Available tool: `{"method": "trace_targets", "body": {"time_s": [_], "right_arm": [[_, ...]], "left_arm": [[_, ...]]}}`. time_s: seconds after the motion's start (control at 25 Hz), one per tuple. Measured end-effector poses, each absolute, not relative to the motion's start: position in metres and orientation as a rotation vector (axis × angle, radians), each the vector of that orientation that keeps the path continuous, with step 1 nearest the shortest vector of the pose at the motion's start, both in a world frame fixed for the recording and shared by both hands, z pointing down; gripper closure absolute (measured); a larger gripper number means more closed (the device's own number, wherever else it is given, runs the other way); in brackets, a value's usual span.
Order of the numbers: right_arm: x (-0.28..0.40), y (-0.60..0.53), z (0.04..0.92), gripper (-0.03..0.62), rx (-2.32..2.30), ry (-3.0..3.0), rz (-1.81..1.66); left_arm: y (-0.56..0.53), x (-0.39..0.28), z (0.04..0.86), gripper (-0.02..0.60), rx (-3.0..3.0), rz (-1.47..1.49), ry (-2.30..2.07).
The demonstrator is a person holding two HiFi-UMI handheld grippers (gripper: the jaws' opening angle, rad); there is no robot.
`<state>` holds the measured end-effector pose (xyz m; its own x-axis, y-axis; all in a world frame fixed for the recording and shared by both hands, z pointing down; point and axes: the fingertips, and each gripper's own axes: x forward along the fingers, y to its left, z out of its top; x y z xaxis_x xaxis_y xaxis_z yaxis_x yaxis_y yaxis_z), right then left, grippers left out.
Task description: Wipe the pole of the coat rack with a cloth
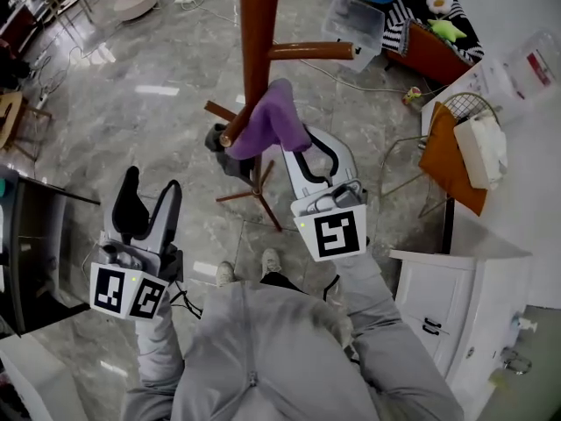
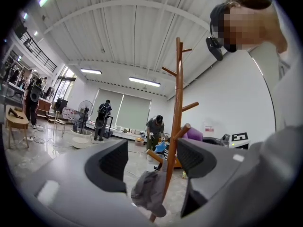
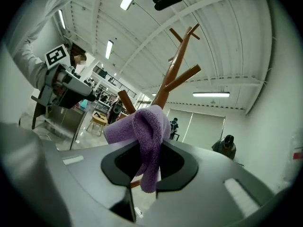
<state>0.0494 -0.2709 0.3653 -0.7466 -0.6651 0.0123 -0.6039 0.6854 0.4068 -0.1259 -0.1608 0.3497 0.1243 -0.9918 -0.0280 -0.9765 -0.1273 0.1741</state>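
Note:
A brown wooden coat rack pole [image 1: 256,33] rises through the top middle of the head view, with pegs sticking out. A purple cloth [image 1: 272,119] is pinched in my right gripper [image 1: 302,152], which is shut on it, and the cloth lies against a lower peg beside the pole. In the right gripper view the cloth [image 3: 144,136] hangs over the jaws with the pole [image 3: 173,77] just behind. My left gripper [image 1: 147,198] stands open and empty at the lower left, apart from the rack. The left gripper view has the pole [image 2: 175,112] ahead and a grey garment [image 2: 149,193] on it low down.
The rack's feet [image 1: 254,193] spread on the marble floor. A white cabinet [image 1: 456,296] stands at the right, with a wire rack holding an orange cloth [image 1: 447,160]. A dark table [image 1: 35,253] sits at the left. People stand far off in the hall [image 2: 102,119].

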Motion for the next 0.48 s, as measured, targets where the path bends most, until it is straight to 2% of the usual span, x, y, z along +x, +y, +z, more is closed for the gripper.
{"method": "trace_targets", "body": {"time_s": [0.48], "right_arm": [[0.019,-0.286,0.436,0.525,0.977,-2.681,-0.433]], "left_arm": [[-0.16,-0.134,0.362,0.233,2.229,-0.142,-2.005]]}}
